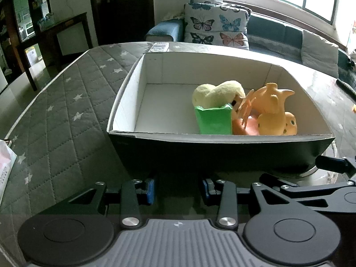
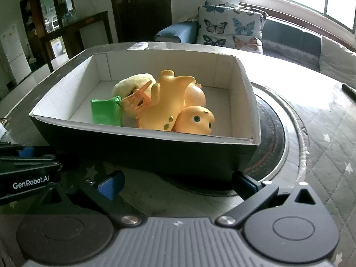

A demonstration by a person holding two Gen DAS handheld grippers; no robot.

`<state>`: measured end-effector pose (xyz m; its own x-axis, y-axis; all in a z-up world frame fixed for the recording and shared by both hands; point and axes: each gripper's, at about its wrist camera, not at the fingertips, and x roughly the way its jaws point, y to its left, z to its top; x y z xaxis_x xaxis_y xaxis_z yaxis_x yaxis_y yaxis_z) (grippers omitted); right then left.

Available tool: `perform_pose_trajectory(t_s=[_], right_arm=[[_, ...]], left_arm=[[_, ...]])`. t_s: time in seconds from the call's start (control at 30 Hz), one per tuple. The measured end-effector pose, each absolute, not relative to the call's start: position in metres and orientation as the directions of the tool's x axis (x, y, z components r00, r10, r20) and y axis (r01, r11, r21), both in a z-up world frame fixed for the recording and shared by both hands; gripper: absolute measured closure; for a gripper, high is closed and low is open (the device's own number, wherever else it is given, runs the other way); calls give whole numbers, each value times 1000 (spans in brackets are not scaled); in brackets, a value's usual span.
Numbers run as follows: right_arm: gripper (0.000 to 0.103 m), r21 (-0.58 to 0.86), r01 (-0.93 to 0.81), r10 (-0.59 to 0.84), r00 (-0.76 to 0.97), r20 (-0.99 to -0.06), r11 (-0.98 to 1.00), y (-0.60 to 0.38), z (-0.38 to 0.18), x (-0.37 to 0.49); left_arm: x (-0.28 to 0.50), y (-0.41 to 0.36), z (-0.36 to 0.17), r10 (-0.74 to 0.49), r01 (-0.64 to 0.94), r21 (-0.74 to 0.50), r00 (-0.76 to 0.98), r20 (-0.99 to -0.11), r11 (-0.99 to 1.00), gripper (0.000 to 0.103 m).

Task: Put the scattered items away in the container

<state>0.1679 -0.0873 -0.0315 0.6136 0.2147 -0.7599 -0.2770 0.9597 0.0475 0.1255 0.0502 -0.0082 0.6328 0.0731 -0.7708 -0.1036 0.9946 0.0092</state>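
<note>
A dark box with a white inside (image 1: pixel 126 102) (image 2: pixel 60 93) stands on the table. In it lie a pale yellow plush (image 1: pixel 218 92) (image 2: pixel 133 81), a small green pack (image 1: pixel 213 120) (image 2: pixel 105 111), an orange clip (image 1: pixel 244 109) (image 2: pixel 138 100) and an orange rubber toy with eyes (image 1: pixel 273 109) (image 2: pixel 178 109). My left gripper (image 1: pixel 178 189) hangs open just before the box's near wall, nothing between its blue pads. My right gripper (image 2: pixel 178 182) is open wider at the near right corner, also empty. The left gripper's body shows at the right wrist view's left edge.
A grey quilted cover with white stars (image 1: pixel 66 111) lies over the table. A round hotplate ring (image 2: pixel 278 133) sits under the box's right end. A remote (image 1: pixel 159 46) lies behind the box. A white packet (image 1: pixel 4 166) is at the left edge. A sofa with butterfly cushions (image 1: pixel 215 26) stands beyond.
</note>
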Motion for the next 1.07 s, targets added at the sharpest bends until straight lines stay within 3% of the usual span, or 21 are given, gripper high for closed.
perform_pose_trajectory(t_s=[1.07], right_arm=[[0, 49, -281, 218, 610, -762, 959, -87, -33, 169]], left_arm=[[123, 44, -5, 91, -101, 33, 655, -750, 994, 68]])
